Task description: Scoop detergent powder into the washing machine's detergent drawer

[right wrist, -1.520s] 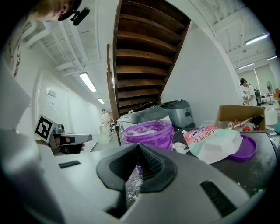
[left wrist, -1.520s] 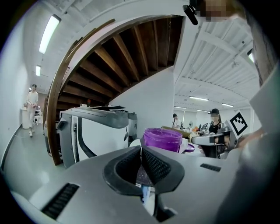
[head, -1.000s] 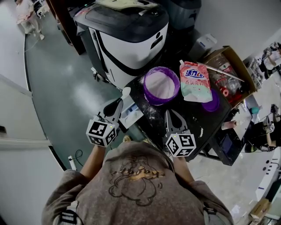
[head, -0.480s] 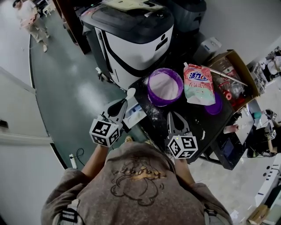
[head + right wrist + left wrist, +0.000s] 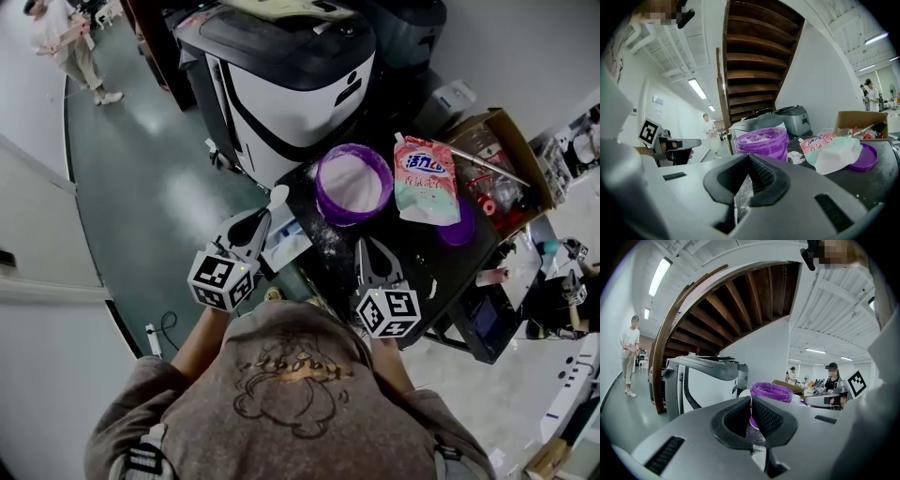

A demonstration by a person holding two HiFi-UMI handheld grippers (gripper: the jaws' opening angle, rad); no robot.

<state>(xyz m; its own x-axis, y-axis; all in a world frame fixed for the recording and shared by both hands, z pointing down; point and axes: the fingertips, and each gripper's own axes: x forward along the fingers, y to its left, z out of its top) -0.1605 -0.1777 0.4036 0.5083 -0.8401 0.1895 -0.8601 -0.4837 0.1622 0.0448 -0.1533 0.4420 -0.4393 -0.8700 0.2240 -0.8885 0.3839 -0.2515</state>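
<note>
My left gripper (image 5: 263,219) is shut on the handle of a white spoon (image 5: 278,195), whose bowl hangs over the washing machine's pulled-out detergent drawer (image 5: 287,244). In the left gripper view the thin spoon handle (image 5: 751,405) stands pinched between the jaws of the left gripper (image 5: 751,401). The purple tub (image 5: 352,183) of white powder stands on the black table (image 5: 412,251), to the right of the spoon. My right gripper (image 5: 365,244) hovers shut and empty near the table's front edge, pointing at the purple tub (image 5: 762,140) in the right gripper view.
The washing machine (image 5: 286,70) stands behind the drawer. A pink detergent bag (image 5: 427,178) lies right of the tub beside the purple lid (image 5: 457,227). A cardboard box (image 5: 492,155) of clutter is at the far right. Spilled powder (image 5: 330,239) dusts the table. A person (image 5: 67,42) stands far left.
The view shifted slightly as the head moved. The left gripper with the spoon edged a little toward the tub; the right gripper kept its place.
</note>
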